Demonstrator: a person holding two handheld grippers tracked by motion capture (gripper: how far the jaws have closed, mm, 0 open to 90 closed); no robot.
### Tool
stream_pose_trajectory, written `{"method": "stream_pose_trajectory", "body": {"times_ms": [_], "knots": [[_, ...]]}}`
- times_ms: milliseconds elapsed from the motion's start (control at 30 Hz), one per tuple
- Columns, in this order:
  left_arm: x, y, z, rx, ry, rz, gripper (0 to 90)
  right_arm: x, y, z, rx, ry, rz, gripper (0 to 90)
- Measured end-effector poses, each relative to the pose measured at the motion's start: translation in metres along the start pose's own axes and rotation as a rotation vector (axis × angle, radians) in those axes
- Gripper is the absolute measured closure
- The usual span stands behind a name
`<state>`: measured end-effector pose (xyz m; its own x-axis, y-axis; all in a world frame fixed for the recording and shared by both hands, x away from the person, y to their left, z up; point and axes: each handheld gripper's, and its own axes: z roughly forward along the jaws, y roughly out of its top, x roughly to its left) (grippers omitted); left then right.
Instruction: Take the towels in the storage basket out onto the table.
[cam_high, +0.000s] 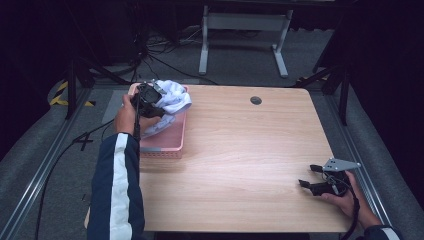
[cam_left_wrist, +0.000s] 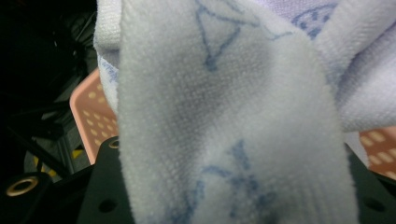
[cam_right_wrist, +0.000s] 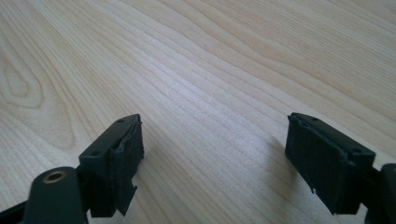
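Now, over at the far left corner of the table (cam_high: 240, 145), the left claw (cam_high: 148, 100) is up above the pink basket (cam_high: 165, 145) with a white cloth (cam_high: 172, 97) bunched around its front. From the left claw's own camera the cloth (cam_left_wrist: 224, 121) hangs right across the lens, soft white fabric with faint blue line drawings on it, draped down between the two black jaws and covering most of them. The jaws sit either side of the fold and the cloth passes between them, so it looks gripped, though the contact itself is hidden by the fabric. Behind it, the pink basket (cam_left_wrist: 93, 112) peeks through, dotted with small holes.

Part of the cloth trails down into the basket, the rest is lifted clear above its rim.

Across the table, near the right front corner, the right claw (cam_high: 314, 181) rests low over bare wood in the person's right hand (cam_high: 345, 200). Its own camera shows the right claw (cam_right_wrist: 212, 154) spread wide, nothing between the pads, wood grain (cam_right_wrist: 210, 70) running beneath.
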<state>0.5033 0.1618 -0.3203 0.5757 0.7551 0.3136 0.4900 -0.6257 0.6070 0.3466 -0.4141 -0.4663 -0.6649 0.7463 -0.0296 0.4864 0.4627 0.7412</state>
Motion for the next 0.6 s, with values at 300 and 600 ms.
{"method": "stream_pose_trajectory", "body": {"times_ms": [300, 600], "knots": [[-0.017, 0.028, -0.025, -0.087, -0.046, 0.052, 49.7, 0.0, 0.0, 0.0, 0.001, -0.001, -0.002, 19.1], [-0.048, 0.067, -0.05, -0.17, -0.097, 0.144, 49.7, 0.0, 0.0, 0.0, 0.002, -0.002, -0.001, 19.1]]}}
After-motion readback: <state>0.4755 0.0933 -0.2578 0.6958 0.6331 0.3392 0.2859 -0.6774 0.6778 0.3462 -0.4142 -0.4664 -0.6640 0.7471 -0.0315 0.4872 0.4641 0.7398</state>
